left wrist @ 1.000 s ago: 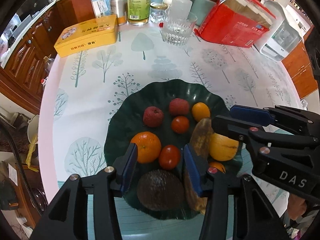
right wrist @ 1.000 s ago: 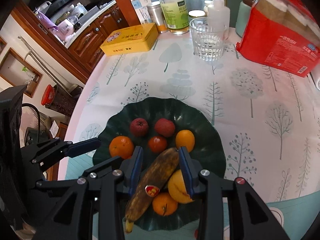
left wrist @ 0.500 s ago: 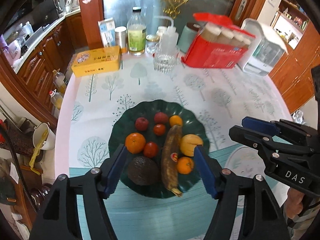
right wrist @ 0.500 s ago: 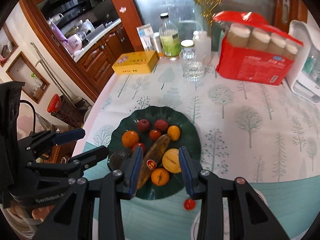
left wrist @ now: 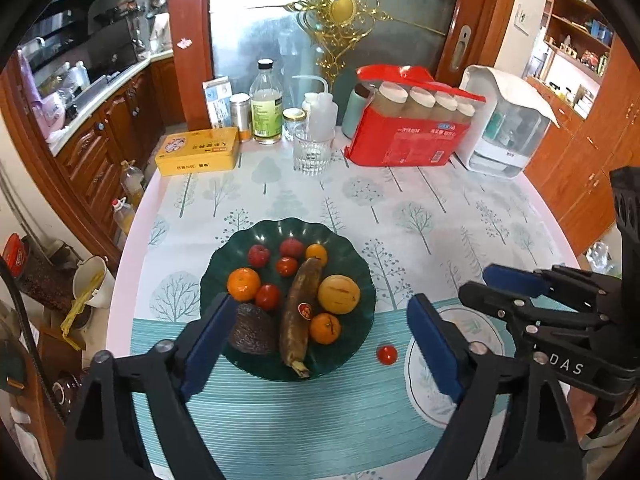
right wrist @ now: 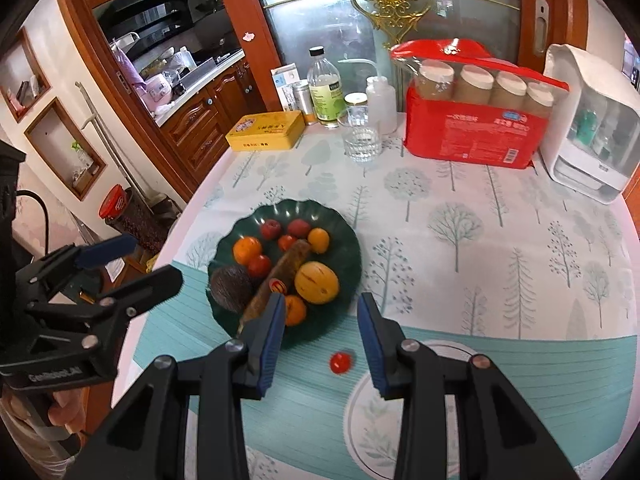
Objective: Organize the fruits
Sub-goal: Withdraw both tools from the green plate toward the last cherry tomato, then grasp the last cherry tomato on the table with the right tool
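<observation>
The table (left wrist: 460, 216) now shows far more of itself than before, its green plate (left wrist: 360, 276) of fruit smaller, the right claw (right wrist: 321, 320) marked "DAS" narrow and empty, the left claw (left wrist: 320, 330) just opened wide, empty, a small tomato (left wrist: 387, 355) beside the plate.

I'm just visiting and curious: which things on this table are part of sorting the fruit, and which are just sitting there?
Part of the job:
- green plate holding the fruit
- banana
- avocado
- stray cherry tomato on the cloth

Just lying about:
- yellow tin
- drinking glass
- red package
- white container
</observation>
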`<control>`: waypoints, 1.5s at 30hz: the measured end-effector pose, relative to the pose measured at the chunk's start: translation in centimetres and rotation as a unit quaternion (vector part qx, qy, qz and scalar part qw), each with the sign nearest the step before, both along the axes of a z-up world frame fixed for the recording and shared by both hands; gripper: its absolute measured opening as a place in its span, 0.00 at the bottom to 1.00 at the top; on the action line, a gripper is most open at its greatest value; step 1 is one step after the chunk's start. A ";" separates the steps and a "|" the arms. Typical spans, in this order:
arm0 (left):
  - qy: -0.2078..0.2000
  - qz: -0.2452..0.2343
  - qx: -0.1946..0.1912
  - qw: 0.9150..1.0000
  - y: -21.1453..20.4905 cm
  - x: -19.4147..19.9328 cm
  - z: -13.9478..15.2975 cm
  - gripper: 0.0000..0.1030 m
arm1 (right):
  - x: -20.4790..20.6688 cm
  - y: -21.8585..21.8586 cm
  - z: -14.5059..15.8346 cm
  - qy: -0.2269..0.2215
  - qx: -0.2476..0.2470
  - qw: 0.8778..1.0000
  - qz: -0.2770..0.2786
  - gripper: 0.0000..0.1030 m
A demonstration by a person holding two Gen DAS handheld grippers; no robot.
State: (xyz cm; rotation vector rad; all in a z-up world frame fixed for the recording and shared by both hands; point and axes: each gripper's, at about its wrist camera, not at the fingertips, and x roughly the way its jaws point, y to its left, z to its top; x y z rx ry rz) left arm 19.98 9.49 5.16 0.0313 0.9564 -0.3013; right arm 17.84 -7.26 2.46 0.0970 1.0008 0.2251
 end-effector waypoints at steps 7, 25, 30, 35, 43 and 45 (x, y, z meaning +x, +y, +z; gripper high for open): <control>-0.005 0.040 0.013 0.999 -1.3 -2.0 -2.6 0.86 | -1.2 -1.8 -2.7 0.010 -0.011 1.000 0.023 0.36; 0.104 0.109 0.018 0.988 -1.6 -4.9 -15.4 0.86 | -1.2 0.0 -14.2 0.066 -0.044 0.992 0.103 0.36; 0.115 0.129 0.010 0.985 -0.6 -4.6 -17.0 0.86 | -0.7 1.2 -16.0 0.076 -0.044 0.989 0.119 0.36; 0.123 0.141 -0.001 0.982 0.0 -4.1 -18.3 0.86 | -0.1 2.2 -17.0 0.079 -0.055 0.987 0.131 0.36; 0.128 0.137 -0.005 0.982 -0.3 -3.6 -19.0 0.86 | 0.8 2.8 -17.8 0.082 -0.064 0.985 0.137 0.35; 0.129 0.136 -0.005 0.982 -0.4 -3.5 -19.2 0.86 | 1.0 3.0 -17.8 0.078 -0.068 0.985 0.139 0.34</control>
